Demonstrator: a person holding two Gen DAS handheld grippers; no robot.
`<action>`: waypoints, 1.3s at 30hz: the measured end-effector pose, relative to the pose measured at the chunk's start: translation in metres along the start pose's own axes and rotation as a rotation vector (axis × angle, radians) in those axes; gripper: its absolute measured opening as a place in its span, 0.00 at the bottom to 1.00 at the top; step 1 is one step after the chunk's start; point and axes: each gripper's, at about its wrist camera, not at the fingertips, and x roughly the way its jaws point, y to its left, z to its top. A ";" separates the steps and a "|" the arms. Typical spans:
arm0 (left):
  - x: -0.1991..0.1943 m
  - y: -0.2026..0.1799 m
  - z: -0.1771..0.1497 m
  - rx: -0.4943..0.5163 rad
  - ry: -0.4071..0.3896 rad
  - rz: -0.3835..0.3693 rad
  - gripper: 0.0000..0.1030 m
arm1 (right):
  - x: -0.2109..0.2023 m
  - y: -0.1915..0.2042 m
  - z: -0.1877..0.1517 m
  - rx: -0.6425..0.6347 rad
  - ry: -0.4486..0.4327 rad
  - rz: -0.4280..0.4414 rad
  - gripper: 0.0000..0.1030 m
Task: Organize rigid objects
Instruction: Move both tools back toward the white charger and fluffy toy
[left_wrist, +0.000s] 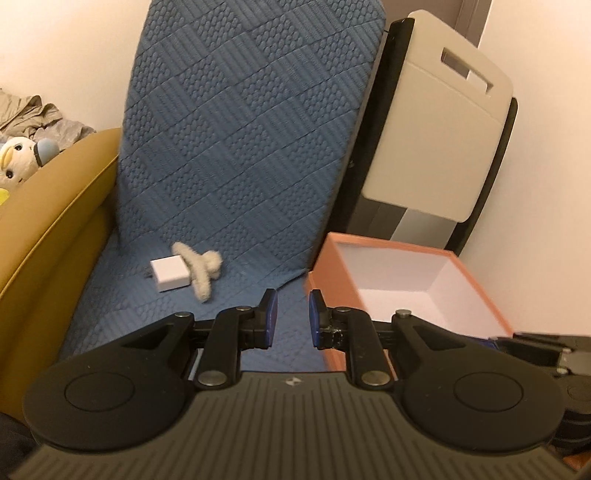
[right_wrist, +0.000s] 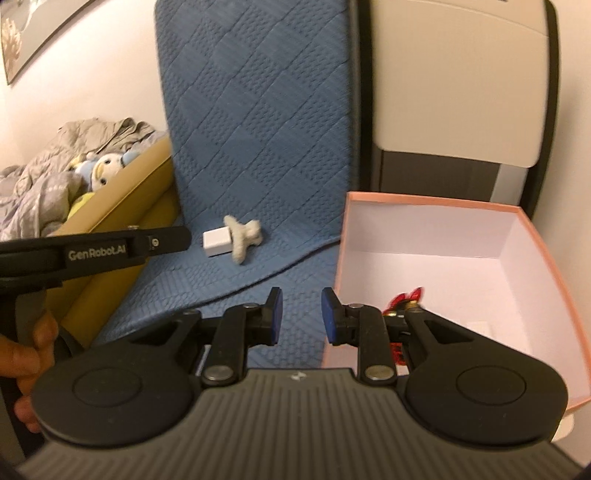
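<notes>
Pale walls close in a small corner where a blue quilted cover (left_wrist: 236, 155) drapes over a seat and runs down from the top of both frames to the bottom centre. To its left sits a mustard-yellow armrest (left_wrist: 55, 229), with a stuffed toy (left_wrist: 16, 155) and crumpled grey cloth at the far left edge. A folded cream-and-black chair (left_wrist: 436, 122) leans against the wall at the upper right.

On the cover, left of centre in both views, lie the two things not yet put away: a white charger block (left_wrist: 168, 275) and a fuzzy beige hair clip (left_wrist: 201, 271), touching each other, the clip partly over the block's right side.

At the lower right stands a pink box (left_wrist: 476, 310) with a white inside, its lid off. In the right wrist view a red and gold item (right_wrist: 404, 301) lies on the box floor, half hidden behind the tool, and I cannot tell what it is. A small pale shape lies near it, too faint to name.

So the sorting looks partly done: at least one thing is in the box, while two wait on the cover.

Each tool is empty. The left gripper (left_wrist: 291, 317) has its blue pads near their narrowest with nothing between them. The right gripper (right_wrist: 302, 317) shows a slightly wider gap, also holding nothing. Both point across the cover toward the charger and clip, well short of them.
</notes>
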 end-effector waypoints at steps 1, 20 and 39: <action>0.002 0.005 -0.003 0.009 0.004 0.011 0.19 | 0.005 0.004 -0.002 -0.003 -0.001 -0.002 0.26; 0.019 0.060 -0.038 -0.027 0.031 0.065 0.19 | 0.062 0.033 -0.047 -0.001 -0.002 0.025 0.26; 0.066 0.068 -0.036 -0.007 0.089 0.064 0.20 | 0.086 0.025 -0.036 0.040 -0.021 0.075 0.26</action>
